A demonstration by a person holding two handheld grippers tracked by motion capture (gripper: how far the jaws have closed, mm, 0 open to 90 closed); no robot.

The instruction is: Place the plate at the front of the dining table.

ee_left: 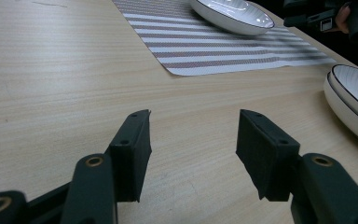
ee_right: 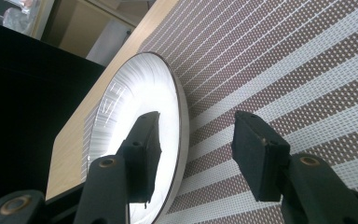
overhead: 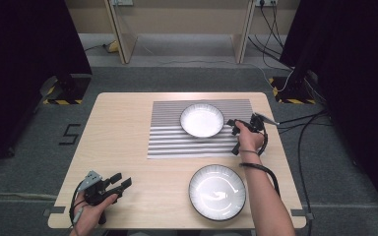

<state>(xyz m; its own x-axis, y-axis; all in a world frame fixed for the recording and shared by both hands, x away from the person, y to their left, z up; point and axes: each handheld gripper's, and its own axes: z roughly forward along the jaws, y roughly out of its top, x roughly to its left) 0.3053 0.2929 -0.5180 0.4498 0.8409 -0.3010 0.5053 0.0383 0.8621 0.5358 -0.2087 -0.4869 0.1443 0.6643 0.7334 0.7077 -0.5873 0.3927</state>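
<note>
High view: the right gripper (overhead: 235,129) is seen at the right rim of the white bowl (overhead: 202,120) resting on the striped placemat (overhead: 167,140), jaws spread, the rim straddled but not pressed. A second bowl (overhead: 217,191) sits on the bare table (overhead: 123,147) nearer the person. The left gripper (overhead: 120,180), open and empty, is held well apart at the near left corner

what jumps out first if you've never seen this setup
Two white bowls with dark rims: one on the striped placemat at the table's far side, one on bare wood near the front edge. The right tongs straddle the far bowl's rim, open; the left tongs rest open at front left.
</note>
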